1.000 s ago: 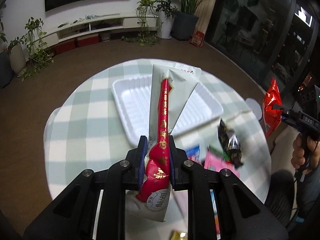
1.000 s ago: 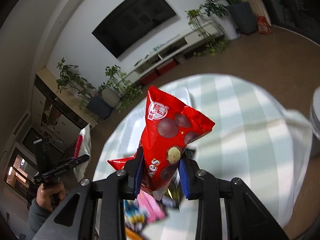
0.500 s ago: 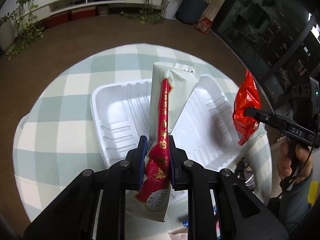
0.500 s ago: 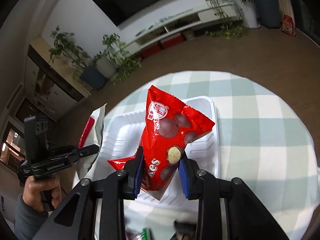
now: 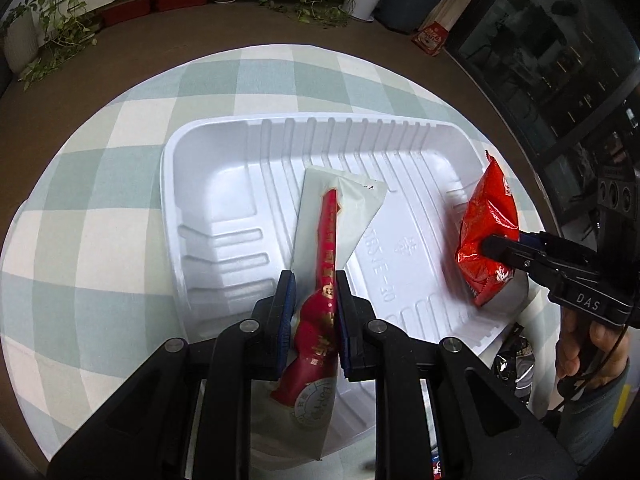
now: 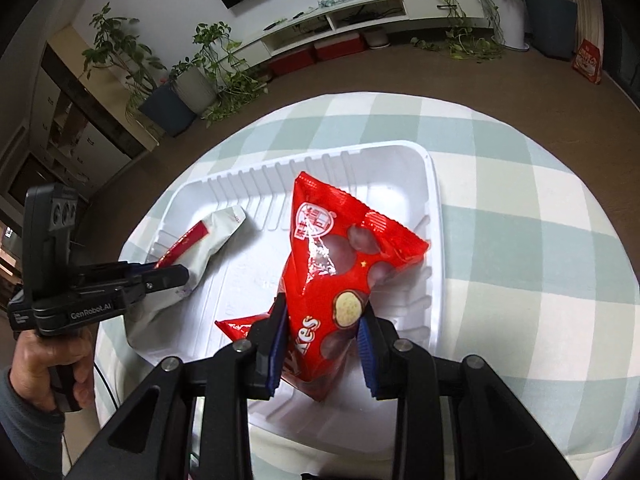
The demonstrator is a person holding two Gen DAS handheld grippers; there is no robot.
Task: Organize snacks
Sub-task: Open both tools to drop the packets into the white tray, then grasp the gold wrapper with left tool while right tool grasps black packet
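Observation:
A white ribbed plastic tray (image 5: 224, 200) lies on the round checked table (image 5: 100, 216). My left gripper (image 5: 314, 316) is shut on a long white packet with a red stripe (image 5: 332, 220), whose tip reaches down into the tray's middle. My right gripper (image 6: 322, 342) is shut on a red chocolate-ball bag (image 6: 336, 264), held low over the tray's right half. In the right wrist view the tray (image 6: 416, 168) holds the white packet (image 6: 200, 248) at its left. The red bag (image 5: 486, 232) also shows at the tray's right end in the left wrist view.
Other snack packets (image 5: 516, 364) lie on the table beyond the tray's near right corner, mostly hidden. Around the table is brown floor, with a low white TV cabinet (image 6: 360, 16) and potted plants (image 6: 200, 76) along the far wall.
Both grippers have moved forward and down over the tray. The white packet and the red bag now hang low inside the tray instead of above the table.

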